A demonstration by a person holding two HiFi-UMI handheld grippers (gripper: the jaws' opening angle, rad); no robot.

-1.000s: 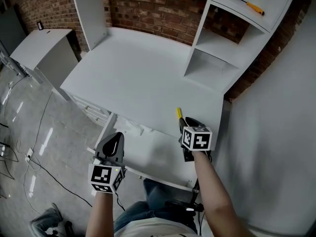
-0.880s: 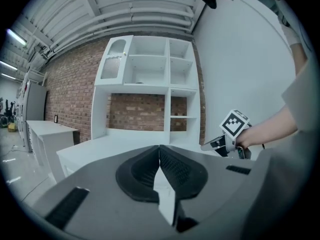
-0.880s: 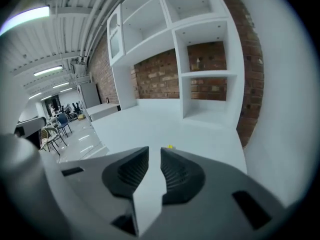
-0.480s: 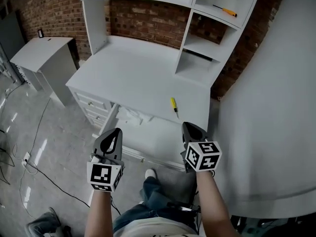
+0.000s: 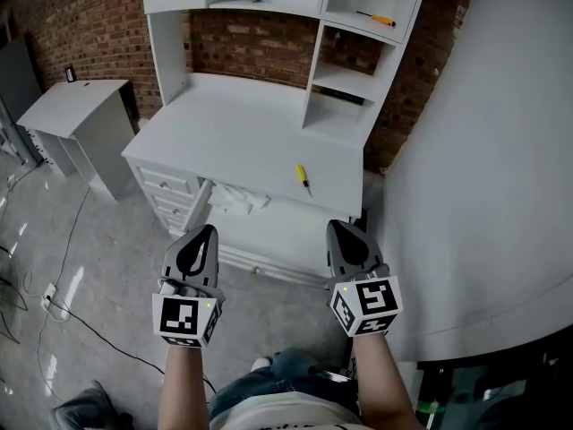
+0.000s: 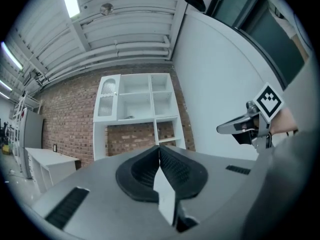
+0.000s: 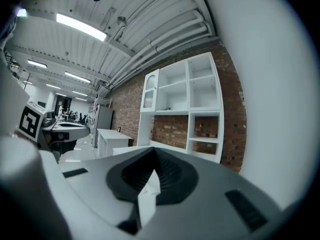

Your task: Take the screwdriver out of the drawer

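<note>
A yellow-handled screwdriver lies on the white desk top, near its front edge. Below it the drawer stands pulled out, with crumpled white material at its back left. Both grippers hang level in front of the desk, well back from the drawer. My left gripper is shut and empty; in the left gripper view its jaws meet with nothing between them. My right gripper is shut and empty too, its jaws pressed together.
The white hutch holds an orange-handled screwdriver on an upper shelf. A small white cabinet stands at the left, with cables on the floor. A large white panel rises on the right. A brick wall is behind.
Both grippers have drawn back from the desk and risen. The right one has left the screwdriver lying on the desk top. The whole view has backed away from the desk.
</note>
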